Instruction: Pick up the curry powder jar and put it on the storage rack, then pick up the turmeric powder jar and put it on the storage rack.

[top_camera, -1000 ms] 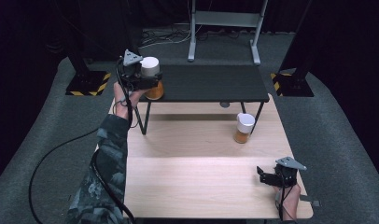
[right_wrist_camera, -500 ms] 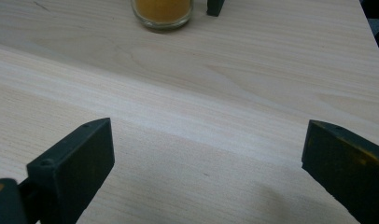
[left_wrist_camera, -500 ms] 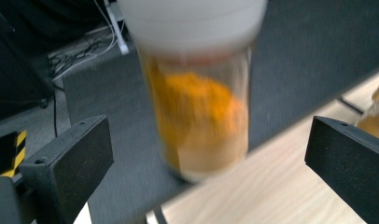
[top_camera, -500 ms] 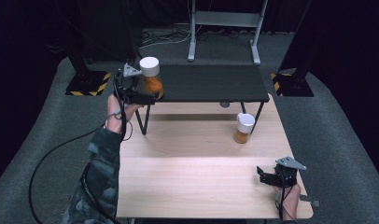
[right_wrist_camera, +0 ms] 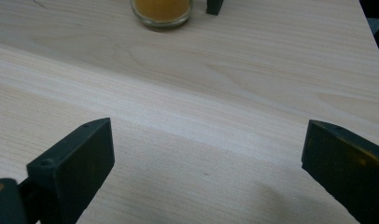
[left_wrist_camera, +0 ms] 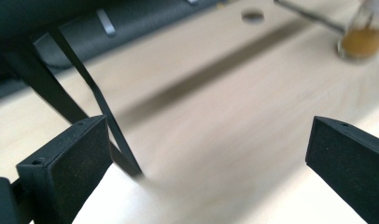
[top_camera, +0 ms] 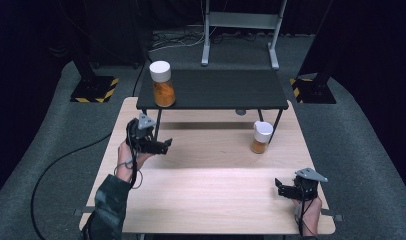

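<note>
The work in hand looks like moving jars of orange powder up onto the black shelf [top_camera: 226,90] that stands on the bench [top_camera: 211,200]. One jar [top_camera: 162,84], with a white lid, stands upright at the shelf's left front corner. A second jar [top_camera: 261,137] stands on the bench beneath the shelf's right end, just beside its right leg, and its white lid looks tilted or loose, though I cannot be sure at this size.

The left tongs [top_camera: 163,145] hang over the bench below the shelf's left end, jaws spread wide with nothing between them; they have just been opening, and the left gripper view shows bare wood between the black pads [left_wrist_camera: 66,168]. The right tongs [top_camera: 280,186] sit low at the near right corner of the bench, also spread and empty, facing toward the second jar [right_wrist_camera: 161,10].

That second jar is likely the next thing to handle. It appears to be glass — stiff, smooth, and prone to slip under hard pads — and about half full, so moderately weighty with a low centre. I would take it around the body, below the lid, and keep it upright, because a loose lid would spill powder if tipped. Squeeze firmly but without a jolt, since glass may chip against the shelf leg.
</note>
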